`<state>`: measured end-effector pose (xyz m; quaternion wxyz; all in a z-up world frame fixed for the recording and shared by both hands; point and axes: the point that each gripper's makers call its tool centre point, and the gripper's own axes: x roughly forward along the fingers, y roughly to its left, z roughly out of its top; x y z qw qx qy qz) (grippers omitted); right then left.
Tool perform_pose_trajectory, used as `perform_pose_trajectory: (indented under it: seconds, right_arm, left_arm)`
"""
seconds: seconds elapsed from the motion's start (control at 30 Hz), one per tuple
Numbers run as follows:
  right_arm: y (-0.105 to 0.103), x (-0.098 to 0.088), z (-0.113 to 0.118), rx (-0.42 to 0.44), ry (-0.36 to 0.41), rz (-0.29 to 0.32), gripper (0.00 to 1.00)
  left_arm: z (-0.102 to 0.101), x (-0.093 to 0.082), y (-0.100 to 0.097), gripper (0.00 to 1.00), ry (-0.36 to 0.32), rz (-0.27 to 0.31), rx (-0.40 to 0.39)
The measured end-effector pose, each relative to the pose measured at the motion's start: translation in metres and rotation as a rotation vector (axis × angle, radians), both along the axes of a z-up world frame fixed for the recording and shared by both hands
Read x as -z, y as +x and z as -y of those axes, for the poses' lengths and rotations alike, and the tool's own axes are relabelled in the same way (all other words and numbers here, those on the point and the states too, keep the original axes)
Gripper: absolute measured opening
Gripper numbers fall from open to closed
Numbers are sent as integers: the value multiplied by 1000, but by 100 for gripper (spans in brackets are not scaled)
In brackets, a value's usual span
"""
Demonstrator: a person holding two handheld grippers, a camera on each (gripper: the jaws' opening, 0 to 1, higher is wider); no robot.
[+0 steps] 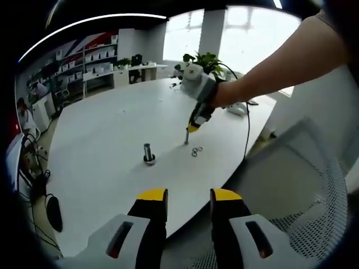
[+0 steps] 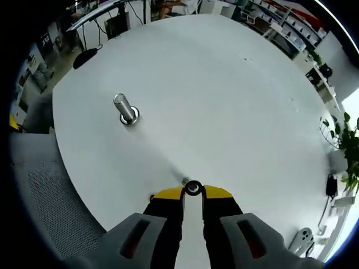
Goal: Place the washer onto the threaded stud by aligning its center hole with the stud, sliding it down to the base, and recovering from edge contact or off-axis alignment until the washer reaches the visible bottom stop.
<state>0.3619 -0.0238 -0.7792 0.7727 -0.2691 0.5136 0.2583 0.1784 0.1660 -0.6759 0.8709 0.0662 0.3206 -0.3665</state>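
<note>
- Right now the right gripper has its yellow-tipped jaws drawn nearly together, pinching a small metal washer at the very tips; the washer's ring and dark center hole show just above the jaw ends in the right gripper view.
- Seen from the left gripper view, this same gripper reaches in from the right, held by a person's hand, tips angled down close to the white table. Whether they touch the surface cannot be told.
- Just beside those tips, two or so spare washers lie on the table.
- The left gripper hangs at the near table edge with its jaws apart and nothing between them.
- The threaded stud stands upright on its base collar, well apart from the held washer, up and to the left in the right gripper view. Its shaft carries no washer.
- By my judgement the step in hand is the pick-up, with the carry to the stud not yet begun.
- The next move likely calls for lifting the washer, carrying it across above the stud's top, levelling it, and centering the hole over the shaft before lowering to the base.
</note>
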Motion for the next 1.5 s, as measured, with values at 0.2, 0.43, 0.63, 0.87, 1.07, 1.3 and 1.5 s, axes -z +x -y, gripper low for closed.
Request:
perform_pose_trajectory:
  seconds: [0.2,0.43,0.63,0.87,1.07,1.3,1.5]
  right_arm:
    - [-2,6,-1,-3,-1,-18,14]
    - [-1,14,-1,-1,0,-33,14]
    - [2,26,2,20,5,-49,14]
    - [-1,44,2,33,1,-86,14]
    - [-8,51,-2,36,-11,-101,14]
    - [-20,49,-10,64,-5,-104,15]
    - [-30,46,-7,73,-12,-117,18]
  left_arm:
    - [0,1,0,28,2,-5,0]
    - [0,2,0,28,5,-9,-1]
    - [-1,2,0,27,6,-12,-3]
    - [-1,4,-1,27,8,-22,-7]
    - [-2,4,1,27,7,-22,-15]
    - [-3,7,0,28,17,-34,-18]
    - [-4,8,0,28,23,-40,-21]
